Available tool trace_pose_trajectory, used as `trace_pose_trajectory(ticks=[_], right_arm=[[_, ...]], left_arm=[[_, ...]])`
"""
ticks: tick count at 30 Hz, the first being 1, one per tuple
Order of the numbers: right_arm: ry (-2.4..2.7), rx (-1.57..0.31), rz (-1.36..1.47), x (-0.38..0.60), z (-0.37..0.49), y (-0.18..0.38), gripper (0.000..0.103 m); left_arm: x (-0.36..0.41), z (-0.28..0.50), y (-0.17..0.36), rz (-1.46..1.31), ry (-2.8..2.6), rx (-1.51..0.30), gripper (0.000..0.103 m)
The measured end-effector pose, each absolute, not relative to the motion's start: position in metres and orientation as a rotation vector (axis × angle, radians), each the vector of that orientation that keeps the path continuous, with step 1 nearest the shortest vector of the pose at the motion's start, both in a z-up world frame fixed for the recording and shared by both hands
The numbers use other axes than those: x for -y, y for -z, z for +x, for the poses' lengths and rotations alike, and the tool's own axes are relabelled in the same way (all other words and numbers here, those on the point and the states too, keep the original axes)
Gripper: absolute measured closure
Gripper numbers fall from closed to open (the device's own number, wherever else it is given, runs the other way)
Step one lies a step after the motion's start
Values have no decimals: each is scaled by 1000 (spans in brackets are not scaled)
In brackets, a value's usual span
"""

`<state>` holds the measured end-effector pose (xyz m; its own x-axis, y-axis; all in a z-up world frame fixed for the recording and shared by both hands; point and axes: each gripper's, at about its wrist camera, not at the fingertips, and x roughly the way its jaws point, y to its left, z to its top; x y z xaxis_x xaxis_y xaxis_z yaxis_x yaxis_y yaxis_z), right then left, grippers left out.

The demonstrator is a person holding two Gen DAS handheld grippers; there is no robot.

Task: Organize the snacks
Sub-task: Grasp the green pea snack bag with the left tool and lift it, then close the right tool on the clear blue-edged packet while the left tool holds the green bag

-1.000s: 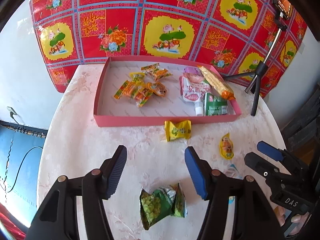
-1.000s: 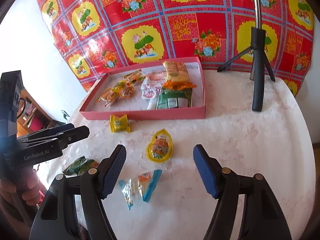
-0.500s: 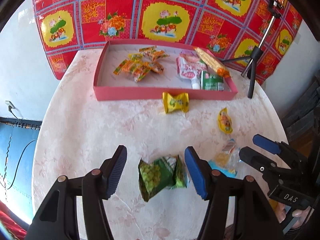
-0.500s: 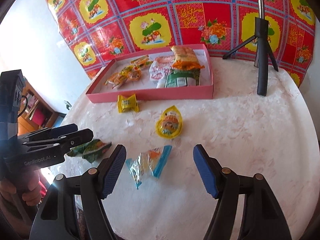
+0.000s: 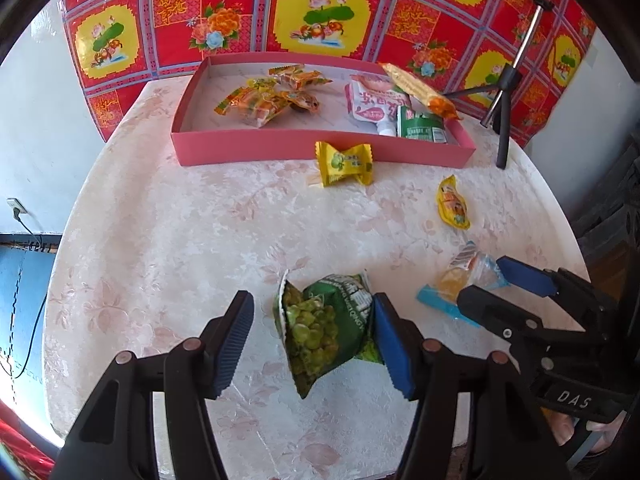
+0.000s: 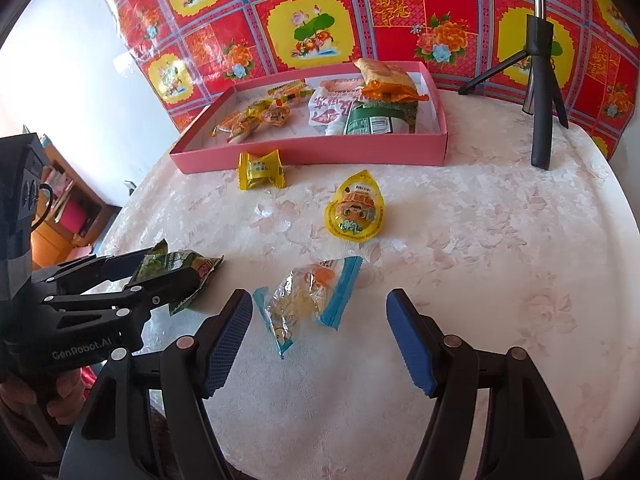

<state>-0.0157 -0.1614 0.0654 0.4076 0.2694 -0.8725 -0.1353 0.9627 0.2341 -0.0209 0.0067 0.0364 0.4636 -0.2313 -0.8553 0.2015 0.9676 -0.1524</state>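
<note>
Two claws descend on separate loose snacks at the near edge of the tabletop (image 5: 168,240). Left claw (image 5: 312,340): fingers apart, straddling the green pea packet (image 5: 320,328); the right-hand pad appears to lie against the packet's edge, though contact cannot be confirmed from this angle. Right claw (image 6: 320,332): fingers apart around the clear blue-edged packet (image 6: 308,300), neither pad touching it. The step in hand is judged to be the approach to a double pick-up; the next move calls for lowering each claw until the pads flank its packet, then closing gently, since both wrappers are thin and likely to slide or crumple.

Still loose between the claws and the box are a yellow wrapped sweet (image 5: 344,162), just in front of the box wall, and a yellow pouch (image 6: 356,210). The pink box (image 5: 280,148) at the far side holds small orange-yellow sweets (image 5: 268,98) on its left, and a white-pink pouch (image 5: 372,104), a green packet (image 5: 420,128) and an orange packet (image 5: 416,88) on its right.
</note>
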Motion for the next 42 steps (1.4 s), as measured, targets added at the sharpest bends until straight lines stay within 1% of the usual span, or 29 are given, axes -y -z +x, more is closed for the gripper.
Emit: trace_pose_trajectory(ticks=[10, 12, 15, 19, 26, 35, 37, 38, 39, 41, 42], right_arm=[[-248, -1140, 142, 160, -15, -58, 32], [-245, -1137, 142, 159, -15, -58, 32], [-242, -1131, 141, 159, -15, -58, 32], [-240, -1128, 129, 158, -16, -57, 32], [-242, -1126, 126, 158, -16, -57, 32], [-240, -1121, 135, 159, -17, -57, 32], [-239, -1121, 135, 159, -17, -57, 32], [-239, -1120, 132, 159, -17, -57, 32], [-235, -1120, 128, 158, -17, -57, 32], [-227, -1118, 118, 157, -17, -57, 32], [-222, -1117, 112, 157, -17, -57, 34]], left_arm=[[-6, -24, -34, -47, 261, -1044, 39], [-5, -25, -34, -37, 257, -1035, 38], [1, -27, -33, 5, 246, -1020, 35], [14, -32, -30, 104, 213, -989, 36], [11, -34, -28, 91, 220, -960, 34], [13, -35, -29, 105, 206, -970, 34], [13, -36, -29, 105, 205, -963, 36], [13, -37, -29, 105, 207, -955, 43], [13, -38, -30, 105, 211, -949, 53], [13, -40, -31, 106, 224, -942, 61], [14, -40, -31, 105, 231, -940, 62]])
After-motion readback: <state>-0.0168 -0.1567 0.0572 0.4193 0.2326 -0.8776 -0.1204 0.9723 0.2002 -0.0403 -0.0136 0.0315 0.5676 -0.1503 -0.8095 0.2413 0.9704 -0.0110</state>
